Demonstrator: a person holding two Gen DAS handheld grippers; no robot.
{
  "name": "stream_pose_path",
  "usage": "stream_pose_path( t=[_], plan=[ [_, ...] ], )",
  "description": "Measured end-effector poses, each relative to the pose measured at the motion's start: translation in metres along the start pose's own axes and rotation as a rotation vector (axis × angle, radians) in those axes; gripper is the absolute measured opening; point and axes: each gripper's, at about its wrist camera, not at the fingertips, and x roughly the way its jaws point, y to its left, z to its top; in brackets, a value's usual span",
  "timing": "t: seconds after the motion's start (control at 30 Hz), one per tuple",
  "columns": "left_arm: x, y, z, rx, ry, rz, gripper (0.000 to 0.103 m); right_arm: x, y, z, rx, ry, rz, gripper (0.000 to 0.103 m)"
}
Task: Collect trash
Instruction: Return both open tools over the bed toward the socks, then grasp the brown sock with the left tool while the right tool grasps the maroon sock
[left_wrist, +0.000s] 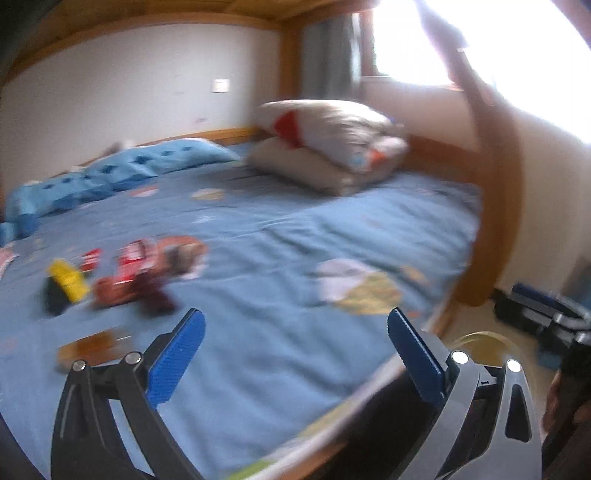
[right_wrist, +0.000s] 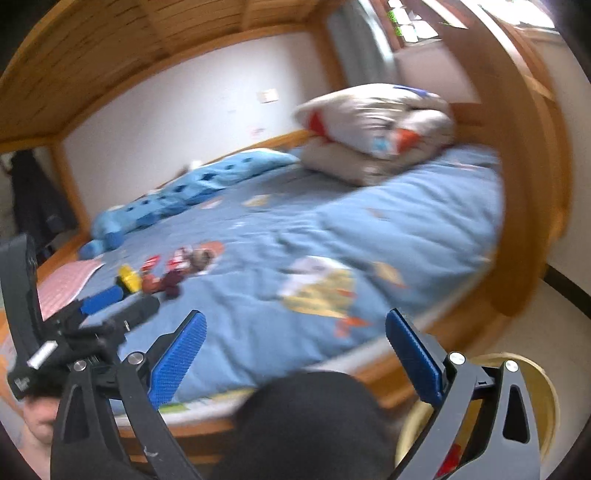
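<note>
A cluster of trash lies on the blue bedsheet (left_wrist: 258, 258): a yellow packet (left_wrist: 68, 278), red wrappers (left_wrist: 135, 258) and a dark red wrapper (left_wrist: 157, 295), with a brown wrapper (left_wrist: 88, 347) nearer me. The cluster also shows in the right wrist view (right_wrist: 166, 275). My left gripper (left_wrist: 295, 350) is open and empty, above the bed's near part, right of the trash. My right gripper (right_wrist: 295, 350) is open and empty, near the bed's front edge. The left gripper also shows in the right wrist view (right_wrist: 107, 306), open. A yellow bin (right_wrist: 532, 402) stands on the floor at the lower right.
Folded duvets (left_wrist: 332, 147) are stacked at the bed's far end. Blue pillows (left_wrist: 110, 173) lie along the wall. A wooden bunk post (left_wrist: 498, 206) stands at the bed's right corner. Dark gear (left_wrist: 546, 314) lies on the floor to the right.
</note>
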Motion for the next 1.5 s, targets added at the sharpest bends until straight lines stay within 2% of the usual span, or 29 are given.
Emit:
stream_pose_path(
  t=[0.07,0.17,0.27,0.37,0.53,0.63,0.77,0.87,1.13,1.3,1.4,1.5],
  plan=[
    [-0.005,0.021,-0.006,-0.017,0.001,0.064,0.099,0.012,0.022,0.003,-0.038,-0.006,0.045,0.094],
    [-0.013,0.068,-0.015,-0.109,0.001,0.174,0.099,0.038,0.056,0.009,-0.078,0.004,0.104,0.095],
    [-0.015,0.108,-0.021,-0.195,0.017,0.261,0.099,0.061,0.090,0.012,-0.142,0.009,0.120,0.095],
    [-0.017,0.139,-0.026,-0.266,0.035,0.318,0.099,0.080,0.120,0.011,-0.215,0.031,0.160,0.095],
    [-0.018,0.170,-0.023,-0.311,0.037,0.353,0.099,0.107,0.154,0.012,-0.246,0.100,0.251,0.095],
    [-0.011,0.175,-0.014,-0.294,0.027,0.373,0.099,0.118,0.169,0.015,-0.271,0.076,0.262,0.095],
    [-0.003,0.181,-0.004,-0.292,0.024,0.377,0.099,0.132,0.179,0.024,-0.296,0.036,0.234,0.095],
    [0.004,0.192,0.001,-0.301,0.029,0.376,0.099,0.145,0.180,0.031,-0.259,0.024,0.246,0.095],
    [0.027,0.223,-0.007,-0.337,0.083,0.388,0.099,0.184,0.197,0.029,-0.309,0.110,0.200,0.095],
    [0.038,0.243,-0.011,-0.366,0.102,0.382,0.099,0.201,0.205,0.029,-0.311,0.153,0.228,0.095],
    [0.043,0.254,-0.010,-0.381,0.104,0.369,0.099,0.215,0.210,0.031,-0.319,0.193,0.206,0.094],
    [0.047,0.263,-0.009,-0.403,0.104,0.344,0.099,0.230,0.213,0.031,-0.325,0.222,0.197,0.088]
  ],
)
